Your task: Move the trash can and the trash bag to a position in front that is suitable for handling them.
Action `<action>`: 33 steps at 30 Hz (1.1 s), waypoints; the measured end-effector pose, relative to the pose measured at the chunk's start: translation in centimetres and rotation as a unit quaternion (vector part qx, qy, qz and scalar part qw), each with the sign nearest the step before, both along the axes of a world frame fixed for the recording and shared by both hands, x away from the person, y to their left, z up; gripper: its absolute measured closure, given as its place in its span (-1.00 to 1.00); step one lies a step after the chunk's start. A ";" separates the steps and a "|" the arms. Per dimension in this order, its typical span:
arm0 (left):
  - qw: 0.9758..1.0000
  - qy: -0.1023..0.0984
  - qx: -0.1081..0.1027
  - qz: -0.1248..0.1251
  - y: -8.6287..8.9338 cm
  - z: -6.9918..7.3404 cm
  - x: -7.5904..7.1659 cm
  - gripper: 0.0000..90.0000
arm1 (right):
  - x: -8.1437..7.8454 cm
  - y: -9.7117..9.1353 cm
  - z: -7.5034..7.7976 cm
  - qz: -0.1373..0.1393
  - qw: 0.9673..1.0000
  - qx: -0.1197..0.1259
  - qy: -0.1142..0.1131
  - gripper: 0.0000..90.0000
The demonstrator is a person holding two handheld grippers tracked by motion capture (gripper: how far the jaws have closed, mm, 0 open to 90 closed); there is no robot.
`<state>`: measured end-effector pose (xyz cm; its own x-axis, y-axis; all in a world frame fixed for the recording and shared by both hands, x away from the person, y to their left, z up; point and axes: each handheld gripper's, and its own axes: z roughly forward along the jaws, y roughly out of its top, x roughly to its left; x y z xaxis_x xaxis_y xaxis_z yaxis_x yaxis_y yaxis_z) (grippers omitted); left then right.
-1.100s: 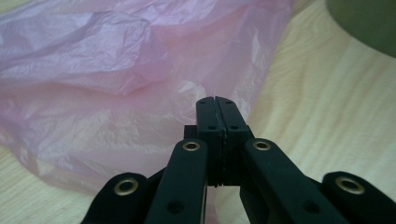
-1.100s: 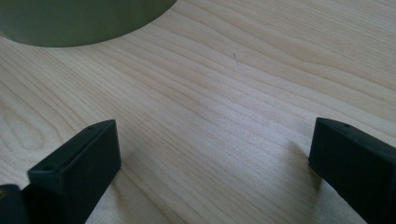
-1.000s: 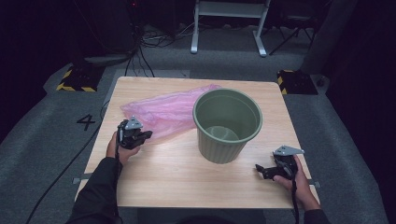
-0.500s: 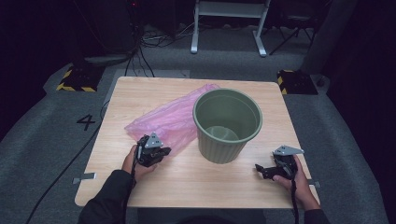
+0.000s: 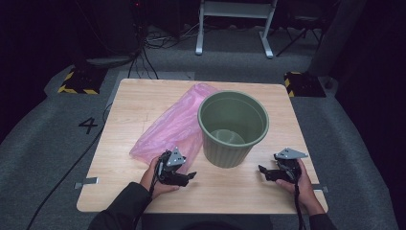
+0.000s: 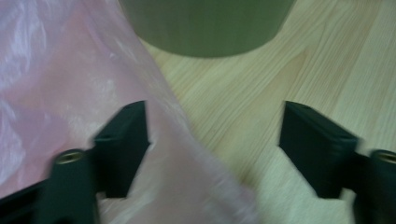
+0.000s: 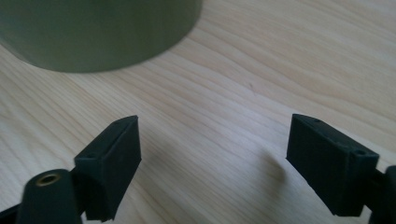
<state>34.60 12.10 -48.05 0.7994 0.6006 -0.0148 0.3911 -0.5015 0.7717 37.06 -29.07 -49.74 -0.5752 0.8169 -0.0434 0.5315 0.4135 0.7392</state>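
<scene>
A dark green bin (image 5: 233, 127) stands upright in the middle of the wooden table (image 5: 143, 96). A thin pink plastic bag (image 5: 174, 125) lies flat to its left, reaching behind the bin. My left gripper (image 5: 191, 176) rests at the bag's near corner, pointing at the bin's base. Its jaws have just been opening and stand wide. In the left gripper view the bag's edge (image 6: 70, 84) lies loosely between the jaws, below the bin (image 6: 205, 23). My right gripper (image 5: 262, 171) sits right of the bin; its jaws have just been closing a little with only bare wood between them (image 7: 215, 163).
Dark grey floor surrounds the table. A white metal stand (image 5: 234, 24) and cables lie beyond the far edge. Yellow-black striped blocks (image 5: 76, 82) sit near the far corners. Bare wood shows along the near edge between my hands.
My left hand slid right and toward me, dragging the bag's corner closer to the bin, then its jaws let go of the bag. The right hand stayed put.
</scene>
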 end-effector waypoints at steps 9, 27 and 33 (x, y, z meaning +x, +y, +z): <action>0.997 -0.063 -0.055 -0.001 2.5 4.4 -2.5 -0.65 | -0.4 2.1 2.0 0.024 0.999 0.029 -0.038 -0.64; 0.985 -0.032 -0.024 0.168 13.6 2.1 5.7 -0.62 | -0.7 5.9 3.1 0.044 0.995 0.034 -0.088 -0.65; 0.982 0.018 -0.021 0.187 15.0 -0.1 7.6 -0.42 | -0.3 6.2 3.0 0.042 0.994 0.036 -0.094 -0.66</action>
